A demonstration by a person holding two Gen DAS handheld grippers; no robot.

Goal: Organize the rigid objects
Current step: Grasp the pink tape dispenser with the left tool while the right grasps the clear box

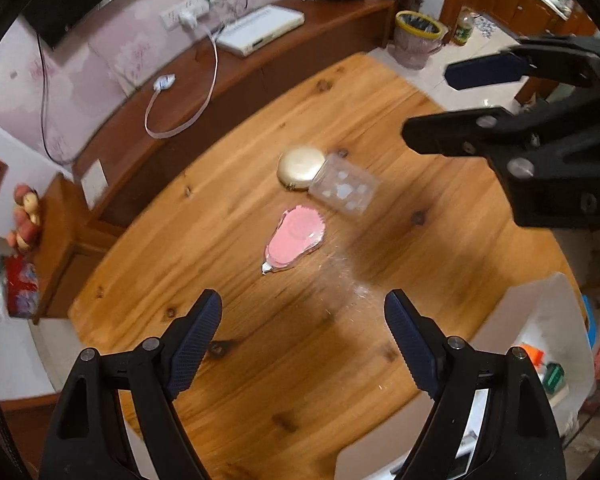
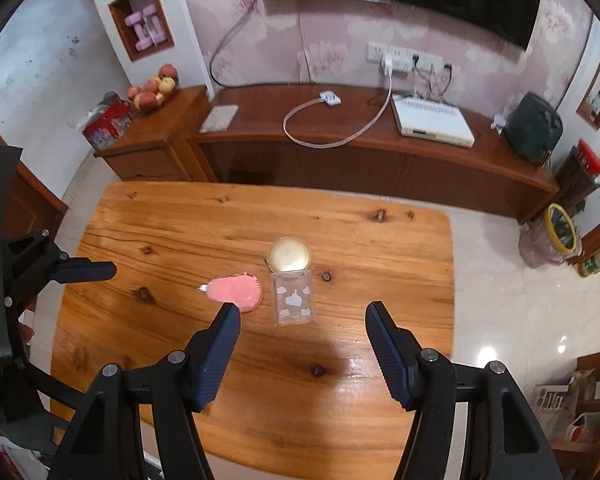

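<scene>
Nothing looks sorted yet. Three things lie clustered at the middle of the wooden desk (image 2: 400, 240), none of them held. The round gold metal compact (image 2: 289, 255) sits at twelve o'clock of the clear plastic rectangular case with white cloud prints (image 2: 294, 300), the two touching or nearly so. The pink teardrop-shaped correction-tape dispenser (image 2: 236, 292) lies just beside the case at nine o'clock.

The left tongs (image 1: 303, 336) hang wide open over bare wood, holding nothing. The right tongs (image 2: 303, 346) stand partly open and empty, with the clear case just beyond their tips at twelve o'clock. By my judgement every pick and placement remains to be done, and the clear case seems the likeliest first target.
</scene>
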